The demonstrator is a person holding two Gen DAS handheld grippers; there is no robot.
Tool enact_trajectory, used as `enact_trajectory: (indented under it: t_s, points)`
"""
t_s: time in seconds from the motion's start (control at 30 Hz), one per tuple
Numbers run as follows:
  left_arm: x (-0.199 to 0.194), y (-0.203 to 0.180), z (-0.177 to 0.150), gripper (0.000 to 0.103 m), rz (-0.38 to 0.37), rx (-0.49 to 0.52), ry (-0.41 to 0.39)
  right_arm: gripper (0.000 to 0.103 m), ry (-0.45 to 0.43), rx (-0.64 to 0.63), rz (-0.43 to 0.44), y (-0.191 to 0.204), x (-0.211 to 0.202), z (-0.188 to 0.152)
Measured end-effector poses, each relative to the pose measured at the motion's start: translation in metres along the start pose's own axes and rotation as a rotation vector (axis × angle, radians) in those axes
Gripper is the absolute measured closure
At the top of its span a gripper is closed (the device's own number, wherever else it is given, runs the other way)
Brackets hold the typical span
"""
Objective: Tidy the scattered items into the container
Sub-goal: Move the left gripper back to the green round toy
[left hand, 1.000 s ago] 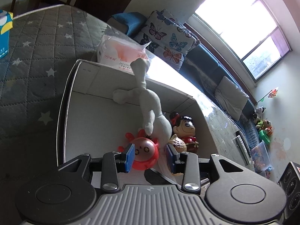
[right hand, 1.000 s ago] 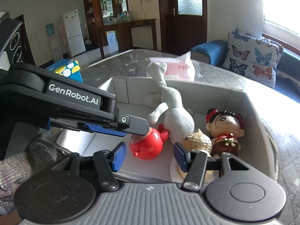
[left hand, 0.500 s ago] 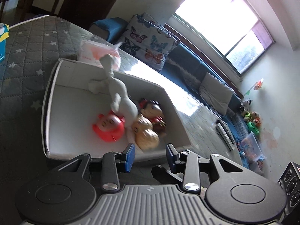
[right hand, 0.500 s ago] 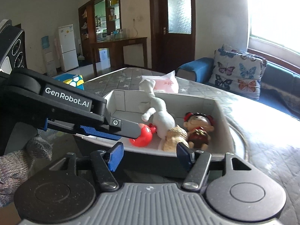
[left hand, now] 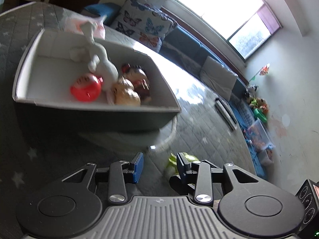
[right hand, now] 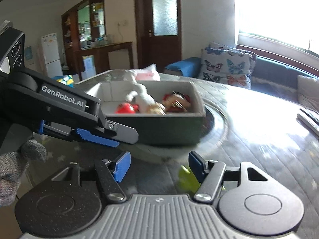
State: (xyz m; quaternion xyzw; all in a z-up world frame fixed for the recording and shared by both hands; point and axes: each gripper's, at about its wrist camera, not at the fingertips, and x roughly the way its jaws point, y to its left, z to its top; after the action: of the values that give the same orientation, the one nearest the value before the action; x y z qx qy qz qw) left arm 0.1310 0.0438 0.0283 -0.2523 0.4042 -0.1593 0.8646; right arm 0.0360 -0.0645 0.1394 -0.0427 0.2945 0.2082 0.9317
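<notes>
Right wrist view is showing the right gripper at the bottom of the frame, its jaws just having been opening and nothing pressed between them, with a yellow-green item lying on the table just beside its right pad. Left gripper is also standing apart and empty in its own view, the same yellow-green item showing low and right of centre. Farther up, the grey box is already holding a red toy, a white plush and two figures, so the step in hand looks like going for this leftover piece, which calls for straddling it, closing, and carrying it to the box.
</notes>
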Motion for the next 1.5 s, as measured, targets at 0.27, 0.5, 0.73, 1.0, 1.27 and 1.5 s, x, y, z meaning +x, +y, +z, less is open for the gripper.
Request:
enact_trajectory:
  t_s: [0.27, 0.5, 0.73, 1.0, 1.27, 1.5]
  points:
    - [0.02, -0.01, -0.02, 0.064, -0.018, 0.006, 0.063, 0.033, 0.029, 0.105, -0.05, -0.024, -0.004, -0.029]
    - [0.031, -0.018, -0.027, 0.064, -0.036, 0.007, 0.085, 0.032, 0.043, 0.161, -0.073, -0.039, 0.006, -0.039]
    - [0.039, -0.022, -0.023, 0.064, -0.037, 0.004, 0.086, 0.032, 0.054, 0.18, -0.084, -0.053, 0.018, -0.041]
    - [0.045, -0.023, -0.014, 0.064, -0.036, -0.003, 0.076, 0.032, 0.06, 0.195, -0.068, -0.061, 0.031, -0.039]
    - [0.05, -0.025, -0.01, 0.064, -0.048, -0.011, 0.078, 0.032, 0.055, 0.165, -0.026, -0.05, 0.034, -0.035]
    - [0.053, -0.026, -0.012, 0.064, -0.058, -0.007, 0.086, 0.032, 0.051, 0.131, 0.013, -0.034, 0.028, -0.036]
